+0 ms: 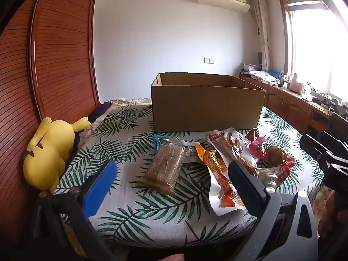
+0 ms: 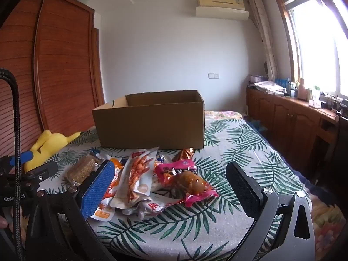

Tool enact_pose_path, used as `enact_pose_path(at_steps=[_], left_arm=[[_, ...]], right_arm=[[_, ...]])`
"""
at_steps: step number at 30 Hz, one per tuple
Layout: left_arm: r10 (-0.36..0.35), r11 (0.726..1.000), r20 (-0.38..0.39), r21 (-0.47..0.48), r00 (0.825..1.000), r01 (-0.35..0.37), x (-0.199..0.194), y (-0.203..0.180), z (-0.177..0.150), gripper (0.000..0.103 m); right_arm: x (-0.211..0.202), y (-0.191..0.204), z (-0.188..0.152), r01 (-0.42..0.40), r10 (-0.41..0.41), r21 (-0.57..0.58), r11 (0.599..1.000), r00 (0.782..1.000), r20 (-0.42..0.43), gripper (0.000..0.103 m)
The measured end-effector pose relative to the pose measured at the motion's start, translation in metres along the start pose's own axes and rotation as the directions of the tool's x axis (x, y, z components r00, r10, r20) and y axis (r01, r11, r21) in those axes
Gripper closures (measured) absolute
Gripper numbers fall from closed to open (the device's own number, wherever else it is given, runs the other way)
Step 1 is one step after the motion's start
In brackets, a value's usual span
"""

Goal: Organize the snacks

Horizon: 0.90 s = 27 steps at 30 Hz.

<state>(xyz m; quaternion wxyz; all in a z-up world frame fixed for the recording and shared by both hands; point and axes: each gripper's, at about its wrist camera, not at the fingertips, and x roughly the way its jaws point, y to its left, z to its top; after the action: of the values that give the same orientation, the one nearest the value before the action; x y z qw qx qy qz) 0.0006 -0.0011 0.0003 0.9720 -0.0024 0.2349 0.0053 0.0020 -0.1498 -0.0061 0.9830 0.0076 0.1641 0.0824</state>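
Observation:
An open cardboard box (image 1: 206, 106) (image 2: 152, 126) stands on the leaf-print bed. In front of it lies a heap of snack packs: a clear pack of brown cake (image 1: 165, 167) (image 2: 83, 167), an orange pack (image 1: 217, 174), a white pack of red meat (image 1: 235, 148) (image 2: 139, 178) and a pink pack with a brown piece (image 1: 271, 154) (image 2: 189, 180). My left gripper (image 1: 171, 187) is open and empty, just short of the cake pack. My right gripper (image 2: 171, 191) is open and empty, just short of the pink pack; it also shows at the right edge of the left wrist view (image 1: 326, 152).
A yellow plush toy (image 1: 50, 148) (image 2: 47, 145) lies at the bed's left edge against a wooden wardrobe (image 1: 54, 54). A low wooden cabinet (image 2: 293, 117) with clutter runs under the window at right. Leaf-print bedspread (image 2: 239, 148) lies bare to the right of the snacks.

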Motion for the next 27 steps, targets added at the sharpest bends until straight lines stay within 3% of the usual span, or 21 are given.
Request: enact_pose_path(at_steps=[27], left_arm=[[-0.006,1.0,0.008,-0.001,1.0,0.007,-0.006,0.0013,0.0037,0.0]], right_arm=[[-0.0009,-0.0024,0.0006,0.008,-0.008,0.003,1.0,1.0,-0.001,0.0]])
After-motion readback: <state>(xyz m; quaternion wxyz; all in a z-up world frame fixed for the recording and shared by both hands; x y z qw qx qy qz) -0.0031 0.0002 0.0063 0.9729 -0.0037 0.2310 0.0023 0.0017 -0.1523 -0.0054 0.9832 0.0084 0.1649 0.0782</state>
